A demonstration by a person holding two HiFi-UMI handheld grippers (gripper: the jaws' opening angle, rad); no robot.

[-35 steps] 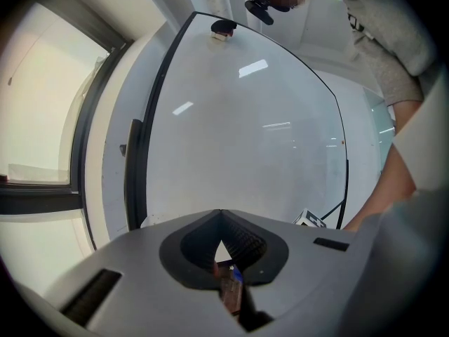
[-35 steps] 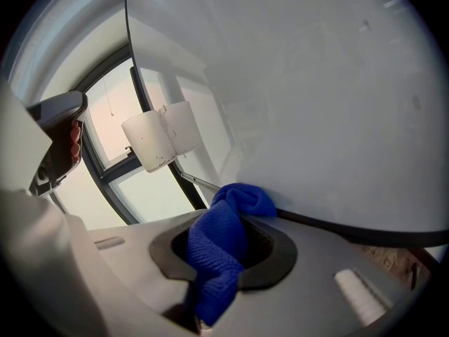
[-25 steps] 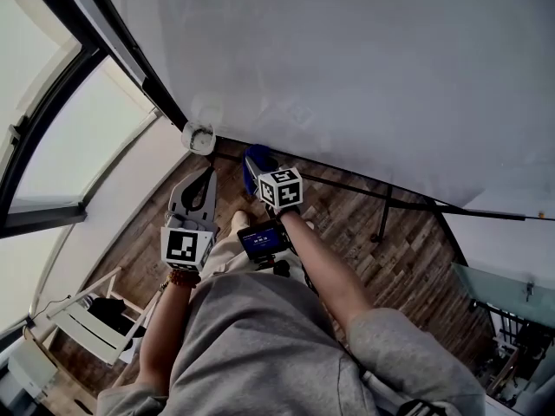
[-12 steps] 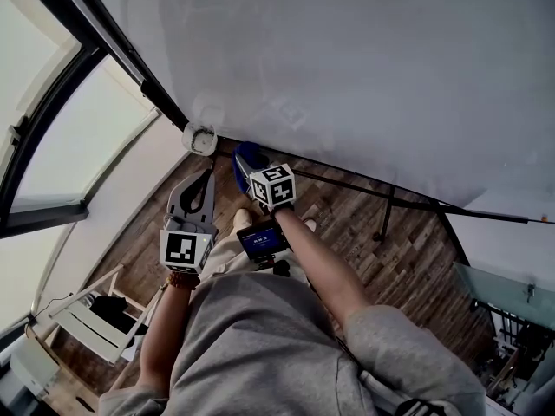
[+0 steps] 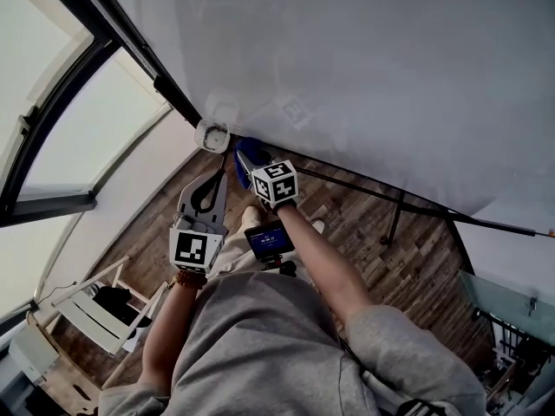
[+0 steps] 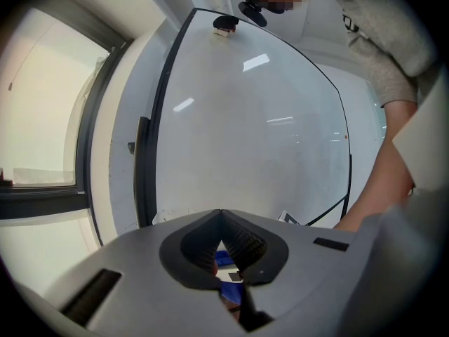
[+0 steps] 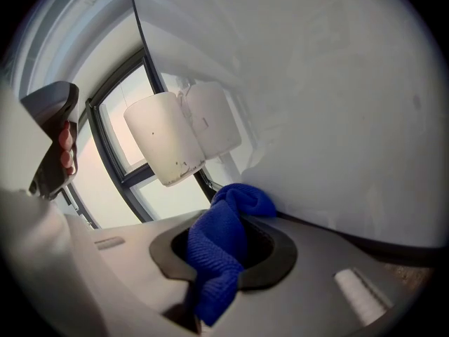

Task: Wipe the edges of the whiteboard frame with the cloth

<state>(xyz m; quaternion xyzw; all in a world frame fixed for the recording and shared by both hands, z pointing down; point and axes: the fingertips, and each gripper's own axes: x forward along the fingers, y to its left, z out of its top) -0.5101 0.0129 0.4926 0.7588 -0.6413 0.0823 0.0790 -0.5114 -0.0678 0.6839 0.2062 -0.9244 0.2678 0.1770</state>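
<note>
Our right gripper [image 5: 247, 159], jaws clenched on the blue cloth [image 7: 217, 248], holds it against the whiteboard frame [image 7: 351, 236] at its lower corner. The left gripper [image 5: 212, 176], jaws closed on nothing, hangs alongside. Even pressure along the black edge should serve best.

Head view steeply down — both gripper views close, sharing the whiteboard [image 5: 364, 59].

One whiteboard [image 5: 364, 59], one cloth [image 5: 250, 152], two claws, left claw [image 5: 220, 165] and right claw [image 5: 249, 168], one canister [image 5: 212, 135], one chair [image 5: 91, 317], one screen [image 5: 269, 239].
</note>
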